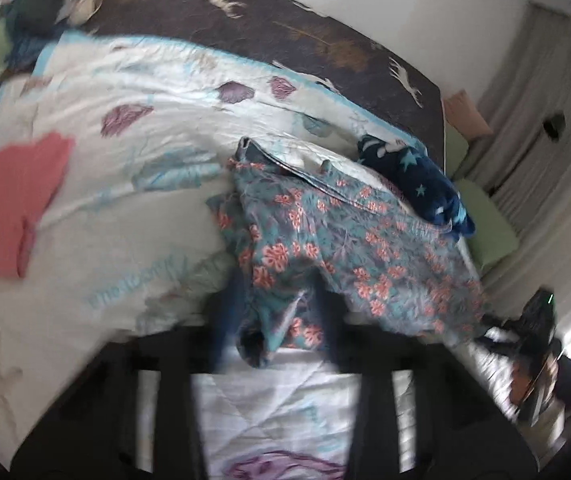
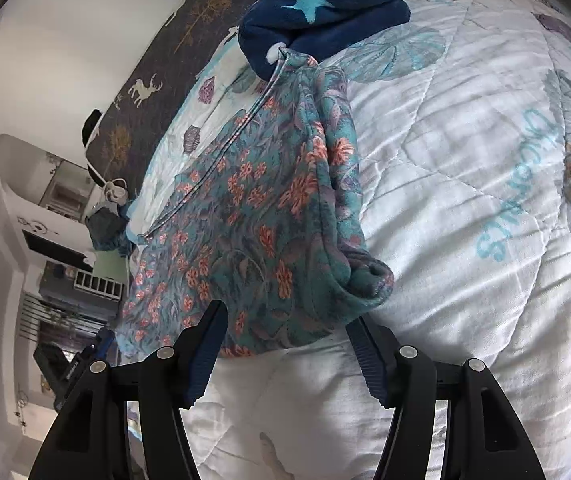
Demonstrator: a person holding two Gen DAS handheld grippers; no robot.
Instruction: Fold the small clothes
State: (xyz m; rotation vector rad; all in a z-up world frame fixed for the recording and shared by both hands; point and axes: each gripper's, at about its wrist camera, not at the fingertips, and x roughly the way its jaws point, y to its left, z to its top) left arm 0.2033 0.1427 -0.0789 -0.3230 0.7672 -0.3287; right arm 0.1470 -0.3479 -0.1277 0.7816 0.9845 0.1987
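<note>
Left tool (image 1: 275, 312) pinches the floral garment's (image 2: 253, 216) edge; right tool (image 2: 285, 324) spread.

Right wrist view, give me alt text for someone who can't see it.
The right gripper, jaws wide open, sits at the near edge of a floral-print garment lying on a white quilt. A navy star-patterned fleece rests at the garment's far end.

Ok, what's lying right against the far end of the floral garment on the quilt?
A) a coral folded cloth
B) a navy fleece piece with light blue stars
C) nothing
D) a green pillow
B: in the right wrist view the navy star-print fleece sits against the far tip of the floral garment; the coral cloth lies well apart.
</note>
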